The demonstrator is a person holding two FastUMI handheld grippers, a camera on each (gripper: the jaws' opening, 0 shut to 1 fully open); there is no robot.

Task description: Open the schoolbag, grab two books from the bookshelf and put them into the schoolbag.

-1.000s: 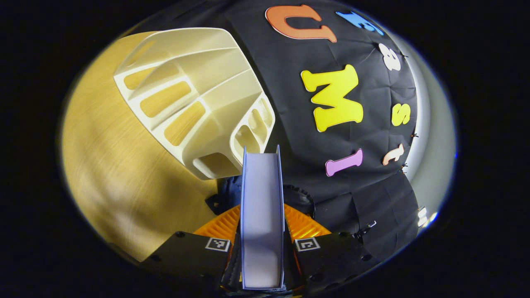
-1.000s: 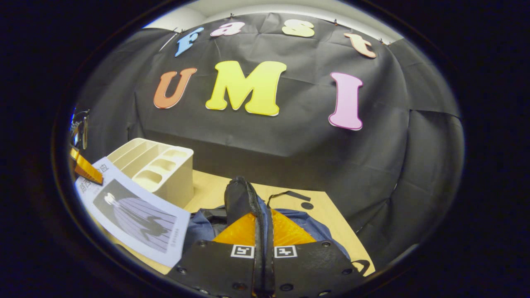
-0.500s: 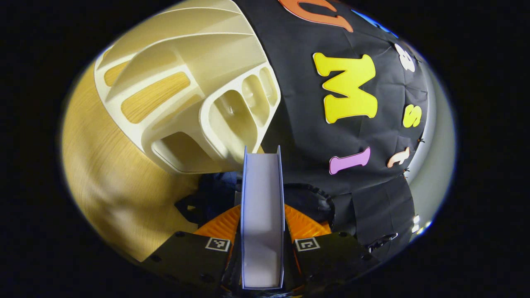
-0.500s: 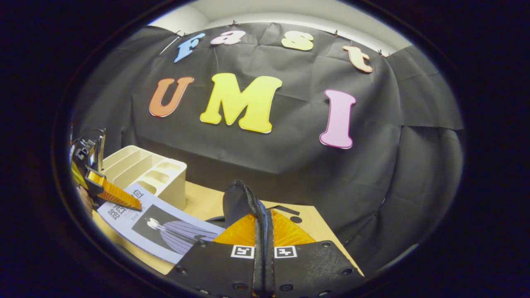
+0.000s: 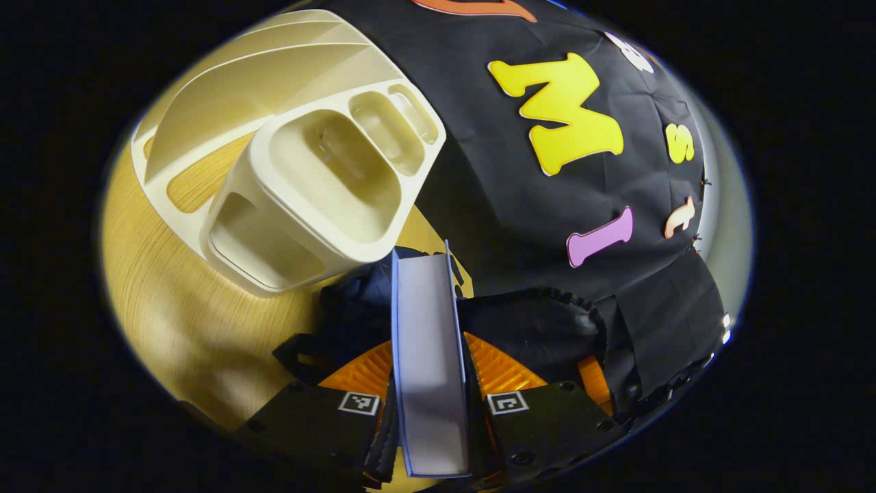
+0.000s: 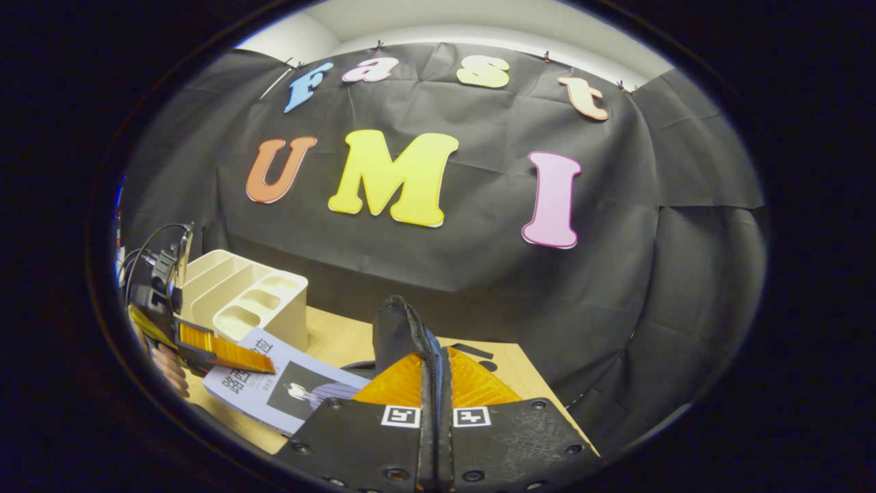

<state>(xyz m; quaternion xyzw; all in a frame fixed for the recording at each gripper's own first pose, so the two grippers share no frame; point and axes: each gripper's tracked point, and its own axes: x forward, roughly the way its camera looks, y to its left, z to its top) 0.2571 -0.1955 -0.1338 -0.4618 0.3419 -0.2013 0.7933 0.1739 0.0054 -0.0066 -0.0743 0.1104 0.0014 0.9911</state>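
- A book (image 5: 428, 356) is pinched edge-on between the left gripper (image 5: 430, 383) fingers, so it can be slid in narrow.
- The schoolbag (image 5: 540, 322) flap (image 6: 400, 329) is clamped by the right gripper (image 6: 434, 411), apparently held up to keep the mouth open.
- The dark opening is seen just below the book.
- Beyond, the cream bookshelf (image 5: 308, 171) is left standing on the wooden table (image 5: 178, 308).

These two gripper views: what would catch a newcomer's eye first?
Probably the book, clamped edge-on between the left tongs at the bottom middle of the left gripper view, above the dark schoolbag. Up and left of it stands the cream bookshelf on the wooden table. In the right gripper view the right tongs pinch the schoolbag's zippered edge.
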